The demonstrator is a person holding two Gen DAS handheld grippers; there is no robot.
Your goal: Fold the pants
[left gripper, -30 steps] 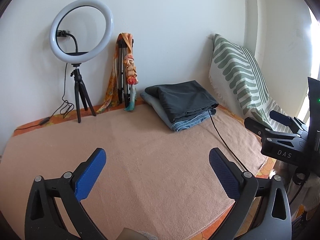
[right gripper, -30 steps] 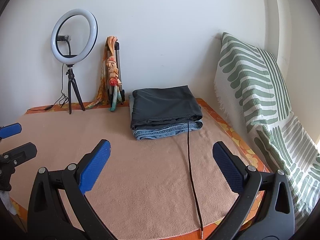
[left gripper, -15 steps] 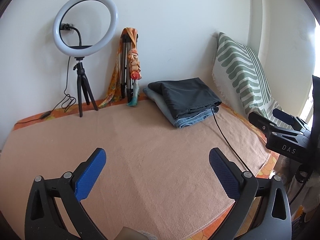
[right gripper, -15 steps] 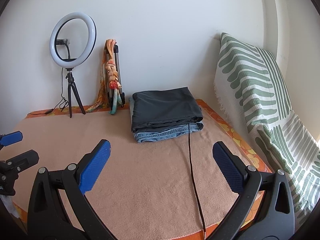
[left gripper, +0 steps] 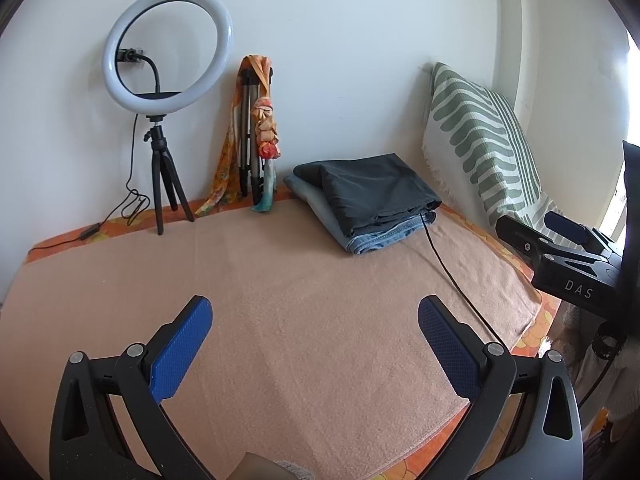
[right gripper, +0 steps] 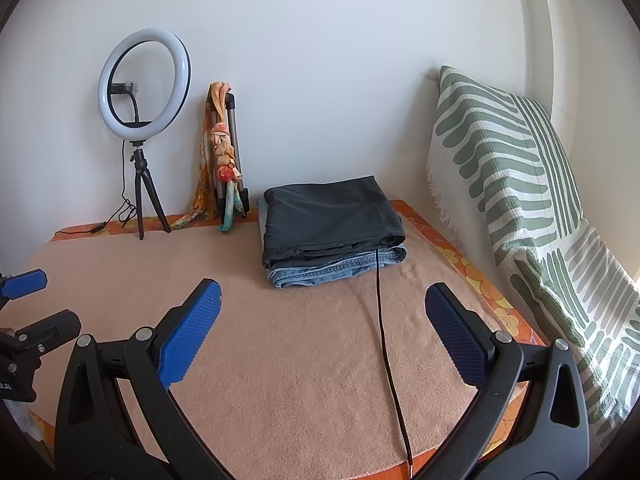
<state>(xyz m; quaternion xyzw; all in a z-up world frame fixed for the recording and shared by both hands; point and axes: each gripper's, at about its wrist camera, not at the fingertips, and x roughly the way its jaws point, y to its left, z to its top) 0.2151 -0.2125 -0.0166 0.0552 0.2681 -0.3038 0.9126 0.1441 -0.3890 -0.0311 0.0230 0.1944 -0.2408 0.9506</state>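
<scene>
Folded dark grey pants [left gripper: 376, 192] [right gripper: 328, 216] lie on top of folded blue jeans [left gripper: 384, 236] [right gripper: 340, 270], stacked at the far end of the peach blanket [left gripper: 300, 292] [right gripper: 296, 344]. My left gripper [left gripper: 314, 344] is open and empty, well short of the stack. My right gripper [right gripper: 322, 328] is open and empty, in front of the stack; it also shows at the right edge of the left wrist view [left gripper: 560, 248]. The left gripper's fingers [right gripper: 24, 282] show at the left edge of the right wrist view.
A black cable [right gripper: 384, 340] [left gripper: 452, 276] runs from the stack to the blanket's near edge. A ring light on a tripod [left gripper: 168, 52] [right gripper: 144, 84] and a folded tripod with an orange scarf [left gripper: 256, 136] stand by the wall. A green-striped pillow [right gripper: 520, 184] [left gripper: 480, 140] leans at right.
Both grippers have shifted a little, so the stack and ring light sit slightly differently in view. Both stay open and empty. The pants have not moved.
</scene>
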